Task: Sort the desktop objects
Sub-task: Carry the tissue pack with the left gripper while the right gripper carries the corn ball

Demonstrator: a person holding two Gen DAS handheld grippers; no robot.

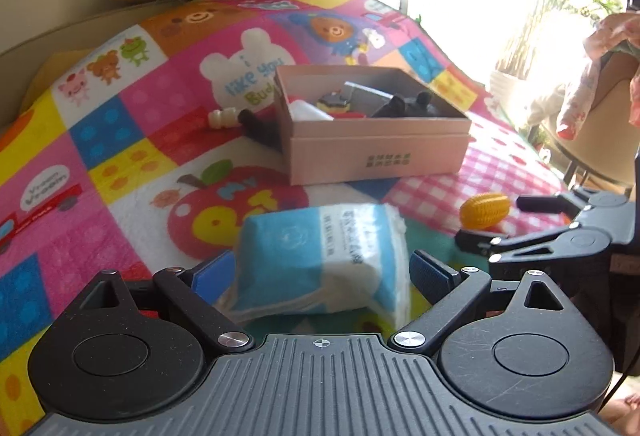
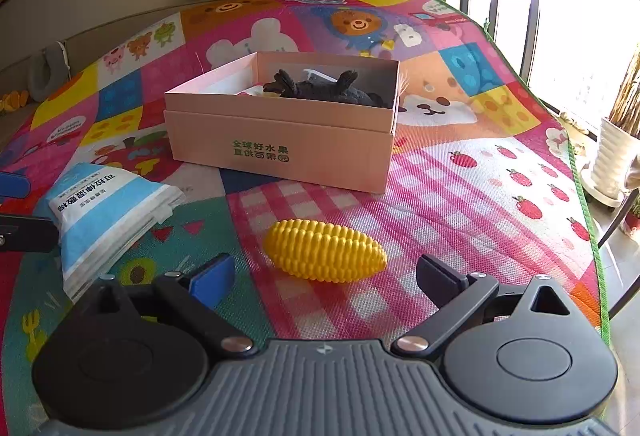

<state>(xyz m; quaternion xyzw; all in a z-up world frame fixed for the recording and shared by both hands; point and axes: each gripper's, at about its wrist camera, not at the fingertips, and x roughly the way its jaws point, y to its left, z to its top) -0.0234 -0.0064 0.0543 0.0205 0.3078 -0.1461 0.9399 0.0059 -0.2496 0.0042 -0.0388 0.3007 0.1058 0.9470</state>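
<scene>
A blue and white soft pack (image 1: 324, 260) lies between the fingers of my left gripper (image 1: 320, 272), whose jaws stand wide on both sides of it; whether the pads touch it I cannot tell. The pack also shows in the right wrist view (image 2: 108, 212). A yellow toy corn (image 2: 324, 250) lies on the mat just ahead of my right gripper (image 2: 324, 276), which is open and empty. The corn also shows in the left wrist view (image 1: 485, 210). A pink cardboard box (image 2: 280, 152) holds a black plush toy (image 2: 332, 90) and other small items.
A colourful play mat (image 2: 460, 176) covers the surface. A white and black object (image 1: 240, 118) lies left of the box (image 1: 376, 152). The mat's right edge drops to the floor near a white plant pot (image 2: 614, 160).
</scene>
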